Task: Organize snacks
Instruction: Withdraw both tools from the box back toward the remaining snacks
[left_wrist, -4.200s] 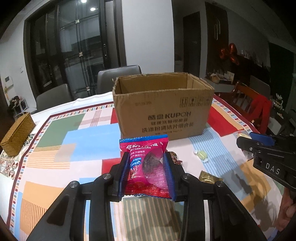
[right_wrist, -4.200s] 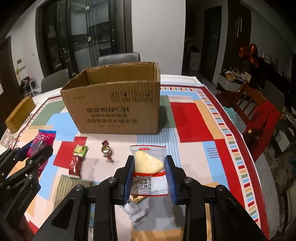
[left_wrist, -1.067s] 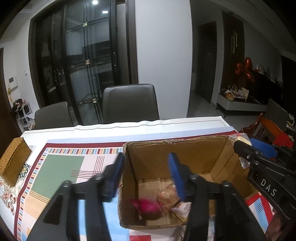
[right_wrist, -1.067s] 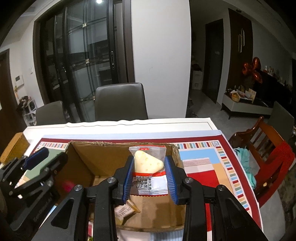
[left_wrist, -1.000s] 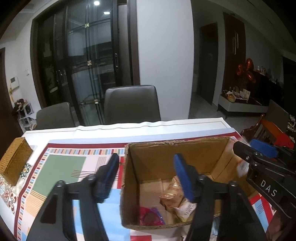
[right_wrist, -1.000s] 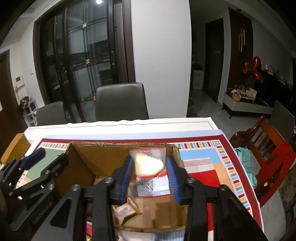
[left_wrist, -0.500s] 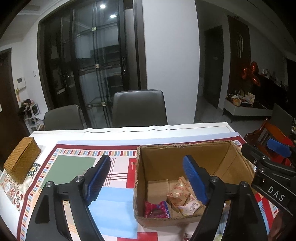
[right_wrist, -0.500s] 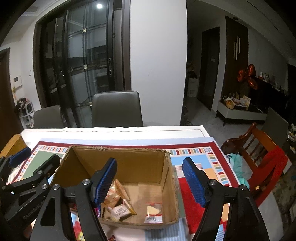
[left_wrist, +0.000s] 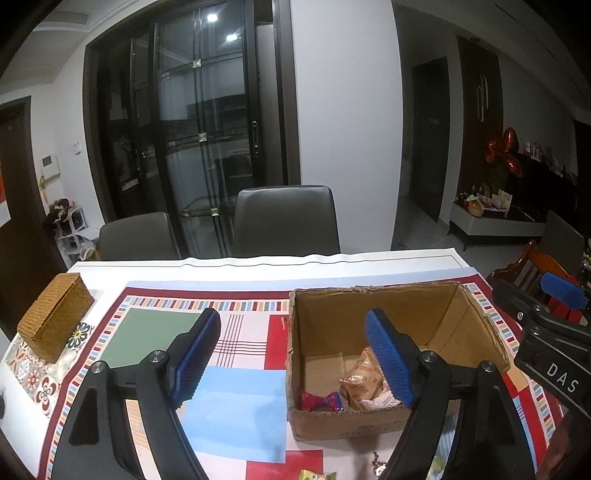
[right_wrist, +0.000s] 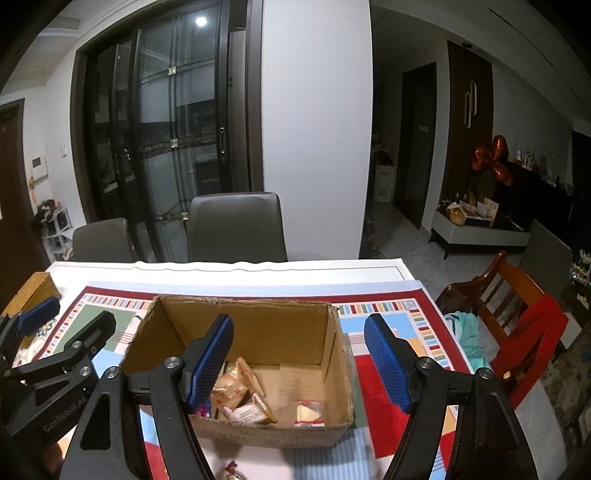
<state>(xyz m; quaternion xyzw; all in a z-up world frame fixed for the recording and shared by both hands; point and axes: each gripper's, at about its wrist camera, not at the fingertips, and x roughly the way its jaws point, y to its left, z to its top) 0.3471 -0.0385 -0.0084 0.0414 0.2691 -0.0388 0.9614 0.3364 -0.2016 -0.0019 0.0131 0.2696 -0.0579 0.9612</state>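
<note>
Patchwork-coloured tablecloth (left_wrist: 236, 424) lies under both your spread, empty grippers, left gripper (left_wrist: 291, 363) and right gripper (right_wrist: 298, 363), and the light, crinkly, slippery snack packets (right_wrist: 243, 391) beyond sit in the cardboard box (right_wrist: 332, 354) at twelve o'clock, so pinch stray candies (left_wrist: 376, 459), half cut off at six o'clock, by their wrapper edges.

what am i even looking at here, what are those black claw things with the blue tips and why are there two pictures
Those are two hand-held grippers, each with a camera looking along its fingers. One picture comes from the left gripper, the other from the right gripper. Both are open and hold nothing. Below them a cardboard box stands on a colourful tablecloth. Inside it lie a red packet, tan wrapped snacks and a clear packet with a pale wedge. A few sweets lie outside the box.
</note>
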